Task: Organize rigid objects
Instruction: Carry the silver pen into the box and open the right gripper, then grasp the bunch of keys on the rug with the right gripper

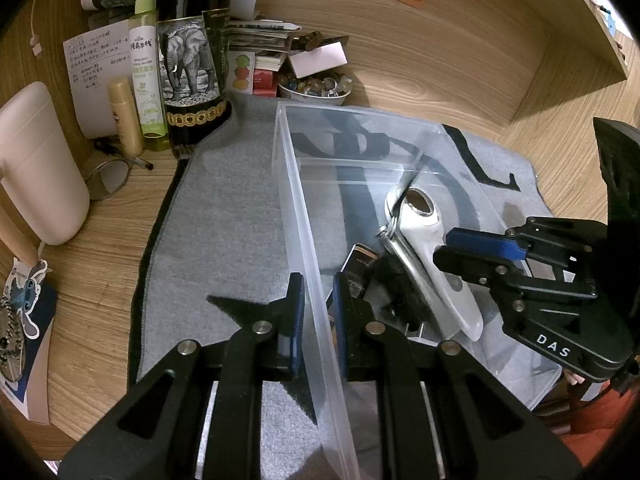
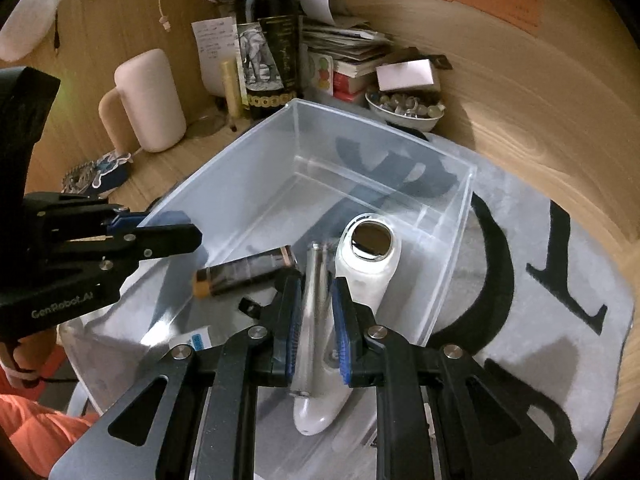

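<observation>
A clear bin (image 1: 304, 216) sits on a grey mat (image 1: 224, 216) on a wooden desk (image 1: 440, 64). The left gripper (image 1: 318, 312) is clamped on the bin's near side wall, one pad outside and one inside. The right gripper (image 2: 314, 320) hangs over the bin's inside with its jaws nearly closed; a silver metal bar (image 2: 316, 280) shows in the narrow gap between the pads, but whether they press on it cannot be told. In the bin lie a white handheld device (image 2: 368, 264) with a round dark opening, the metal bar touching its side, and a dark flat box (image 2: 244, 272) with an orange end, to the left of them. Behind the bin stand a wine bottle (image 1: 192, 52) with an elephant label, a green spray bottle (image 1: 146, 64), a bowl (image 1: 316, 88) of small items and a pink jug (image 1: 36, 164)
</observation>
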`<state>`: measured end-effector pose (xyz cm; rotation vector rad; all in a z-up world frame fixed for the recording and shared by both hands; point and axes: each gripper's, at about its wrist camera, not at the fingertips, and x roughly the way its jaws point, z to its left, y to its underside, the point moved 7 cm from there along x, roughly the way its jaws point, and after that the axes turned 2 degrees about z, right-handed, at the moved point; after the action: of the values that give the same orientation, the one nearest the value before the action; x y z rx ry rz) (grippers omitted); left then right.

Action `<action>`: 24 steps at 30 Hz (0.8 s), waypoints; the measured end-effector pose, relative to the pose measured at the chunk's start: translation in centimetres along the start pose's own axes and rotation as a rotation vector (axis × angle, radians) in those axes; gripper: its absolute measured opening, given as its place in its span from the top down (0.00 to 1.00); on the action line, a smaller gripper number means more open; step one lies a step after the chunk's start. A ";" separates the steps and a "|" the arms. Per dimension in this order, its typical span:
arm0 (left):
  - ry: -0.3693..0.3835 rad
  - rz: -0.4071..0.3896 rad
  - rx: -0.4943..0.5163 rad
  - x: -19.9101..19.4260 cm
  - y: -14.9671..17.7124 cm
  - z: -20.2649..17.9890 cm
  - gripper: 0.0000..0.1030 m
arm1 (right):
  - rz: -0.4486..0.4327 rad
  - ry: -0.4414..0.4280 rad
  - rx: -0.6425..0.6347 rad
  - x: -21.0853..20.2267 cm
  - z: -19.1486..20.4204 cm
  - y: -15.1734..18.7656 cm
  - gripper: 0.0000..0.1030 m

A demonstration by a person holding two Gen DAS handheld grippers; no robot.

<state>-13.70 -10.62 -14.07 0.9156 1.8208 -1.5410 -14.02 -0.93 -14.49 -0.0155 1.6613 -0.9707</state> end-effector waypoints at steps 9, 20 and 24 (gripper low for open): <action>0.000 0.001 0.000 0.0 0.0 0.0 0.87 | -0.061 0.029 0.041 -1.9 -1.2 -0.5 0.62; -0.002 0.002 0.001 0.0 0.0 0.0 0.87 | -0.157 0.120 0.166 -6.3 -6.4 -0.1 0.59; -0.001 0.002 0.000 0.0 0.0 0.0 0.87 | -0.135 0.182 0.226 -6.5 -9.2 1.5 0.59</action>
<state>-13.73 -10.60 -14.08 0.9155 1.8186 -1.5400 -18.53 8.51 -10.08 0.1167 1.7230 -1.2900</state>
